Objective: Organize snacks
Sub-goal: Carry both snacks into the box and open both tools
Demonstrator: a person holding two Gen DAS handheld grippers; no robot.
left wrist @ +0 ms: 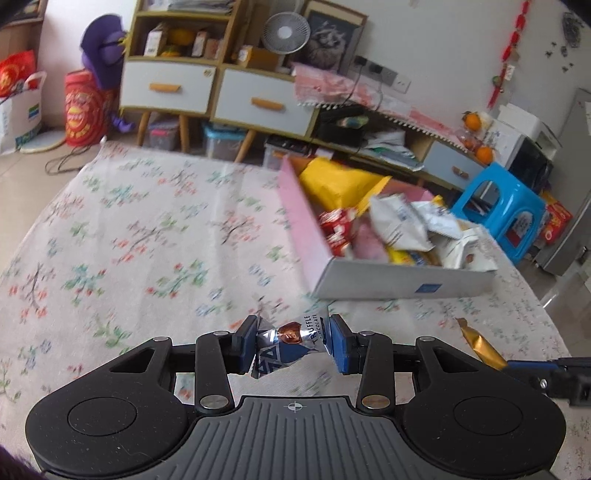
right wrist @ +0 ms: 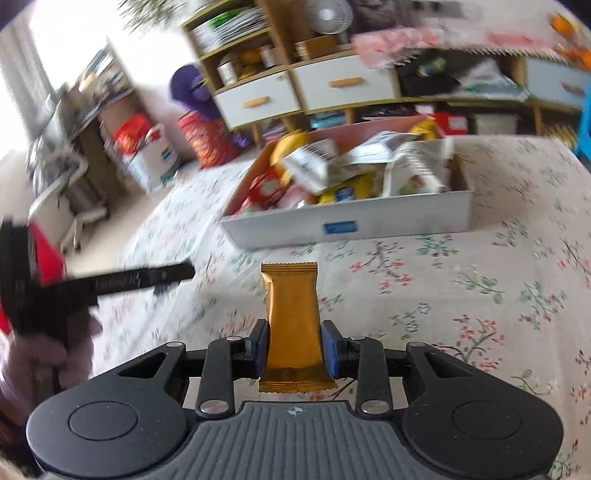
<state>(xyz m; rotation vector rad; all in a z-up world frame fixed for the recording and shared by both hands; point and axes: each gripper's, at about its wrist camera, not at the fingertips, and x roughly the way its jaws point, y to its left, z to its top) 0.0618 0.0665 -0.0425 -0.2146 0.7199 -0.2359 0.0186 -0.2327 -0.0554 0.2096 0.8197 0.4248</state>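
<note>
My left gripper point(left wrist: 293, 345) is shut on a silver and blue truffle chocolate candy point(left wrist: 286, 341) and holds it above the floral tablecloth point(left wrist: 129, 240). My right gripper point(right wrist: 294, 349) is shut on a gold snack bar point(right wrist: 291, 325), held upright above the cloth; the bar also shows at the right in the left wrist view point(left wrist: 480, 349). A white box with a pink inside point(left wrist: 399, 282) stands ahead to the right, holding several snack packets, a yellow bag point(left wrist: 340, 184) and red packets point(left wrist: 334, 229). The box also shows in the right wrist view point(right wrist: 369, 223). The left gripper shows at the left there point(right wrist: 140, 280).
Behind the table stand a wooden cabinet with white drawers point(left wrist: 221, 96), a fan point(left wrist: 286, 33) and a low shelf under a pink cloth point(left wrist: 369, 96). A blue stool point(left wrist: 506, 210) stands at the right. A red drum point(left wrist: 86, 109) and bags sit on the floor at left.
</note>
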